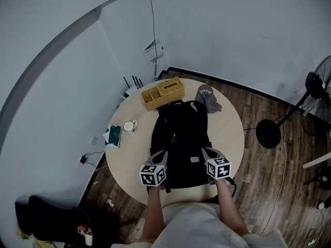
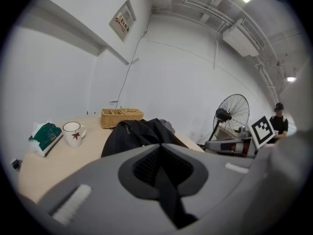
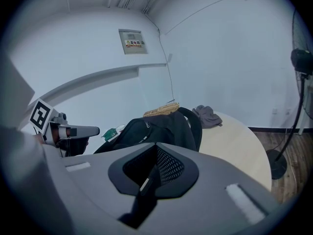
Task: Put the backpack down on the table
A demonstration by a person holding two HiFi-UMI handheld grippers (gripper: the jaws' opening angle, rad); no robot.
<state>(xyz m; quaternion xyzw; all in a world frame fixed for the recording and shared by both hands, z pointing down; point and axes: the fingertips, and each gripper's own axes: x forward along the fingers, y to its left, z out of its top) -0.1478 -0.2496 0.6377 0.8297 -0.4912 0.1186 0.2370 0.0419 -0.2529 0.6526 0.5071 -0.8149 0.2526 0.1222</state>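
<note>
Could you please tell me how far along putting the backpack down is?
Done: the black backpack rests on the round table. In hand: the left gripper and right gripper are each shut on a black strap. Left: releasing both straps.

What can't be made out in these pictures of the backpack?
- Near edge of backpack: head view, under left gripper and right gripper.
- Part of fan: head view, cut off by right edge.
- Print on wall sign: right gripper view, too small.
- Contents of basket: every view, too small.
</note>
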